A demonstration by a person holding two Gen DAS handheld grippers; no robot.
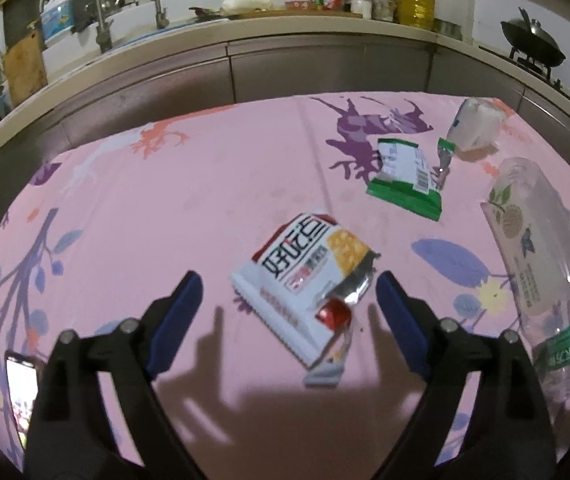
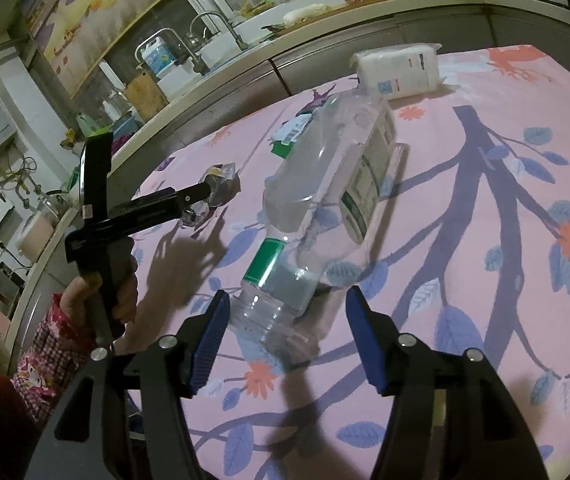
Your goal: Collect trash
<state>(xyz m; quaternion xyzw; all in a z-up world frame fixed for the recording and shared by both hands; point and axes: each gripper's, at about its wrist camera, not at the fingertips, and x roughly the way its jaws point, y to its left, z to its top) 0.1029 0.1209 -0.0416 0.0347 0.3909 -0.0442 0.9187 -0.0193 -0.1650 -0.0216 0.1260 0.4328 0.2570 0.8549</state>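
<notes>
Clearly, the torn white-and-red foil snack wrapper [image 1: 305, 280] is seen lying flat on the pink floral tablecloth [image 1: 165, 208] between the spread jaws of the left gripper [image 1: 289, 308], while the clear, crushed plastic bottle with a green label band [image 2: 325, 216] lies on its side ahead of the right gripper [image 2: 287, 340], whose jaws are likewise held wide apart around the bottle's lower end. Both items are judged light; the wrapper is thin, limp and slippery, best pinched at a raised torn edge, whereas the springy bottle is best squeezed across its narrower ribbed section.

The clear plastic bottle with a green label [image 1: 557, 344] runs off the left wrist view's right edge, its cap hidden.
</notes>
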